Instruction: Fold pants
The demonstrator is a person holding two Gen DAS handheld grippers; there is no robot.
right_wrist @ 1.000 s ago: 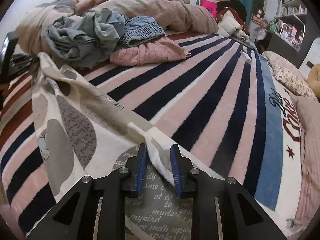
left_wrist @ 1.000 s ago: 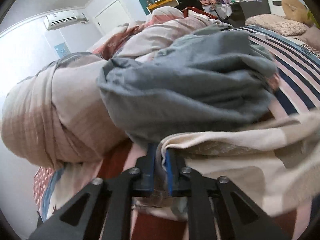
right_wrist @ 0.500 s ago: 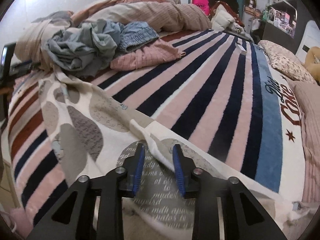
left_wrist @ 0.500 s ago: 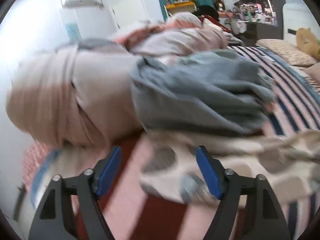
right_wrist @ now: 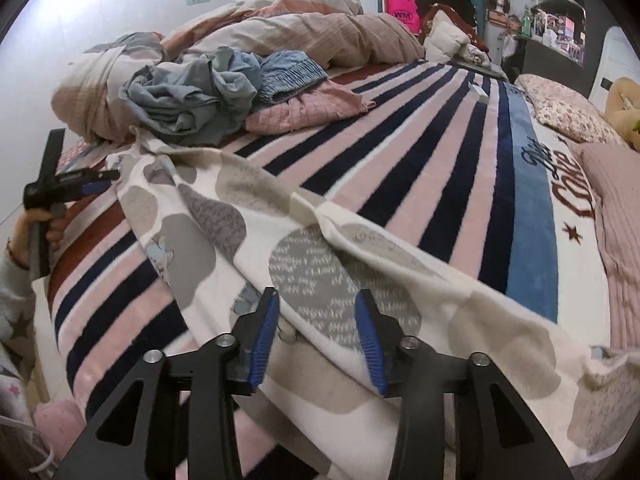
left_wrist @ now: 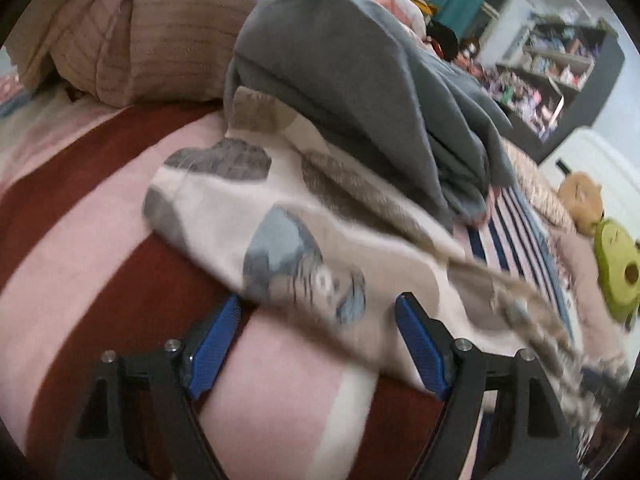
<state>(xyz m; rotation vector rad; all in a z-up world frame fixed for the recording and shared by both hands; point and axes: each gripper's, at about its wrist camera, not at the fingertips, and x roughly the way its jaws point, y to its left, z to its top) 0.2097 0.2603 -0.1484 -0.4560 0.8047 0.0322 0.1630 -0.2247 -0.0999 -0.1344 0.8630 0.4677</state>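
The pants (right_wrist: 248, 232) are cream with grey and blue blotches and lie stretched flat across the striped bed. In the left wrist view their far end (left_wrist: 328, 240) lies just beyond my left gripper (left_wrist: 318, 312), which is open and empty above the blanket. My right gripper (right_wrist: 316, 304) is open over the pants' near end, with cloth between the pads but not pinched. The left gripper also shows in the right wrist view (right_wrist: 96, 180), held in a hand at the pants' far end.
A pile of grey-blue clothes (right_wrist: 192, 92) and a pink checked garment (right_wrist: 304, 108) lie behind the pants, against a bunched duvet (right_wrist: 304, 36). Pillows (right_wrist: 568, 108) and plush toys (left_wrist: 616, 264) sit at the bed's right. The striped blanket (right_wrist: 440, 168) covers the bed.
Both grippers have opened and let go of the pants, which now lie flat on the bed. The left gripper has drawn back and swung.
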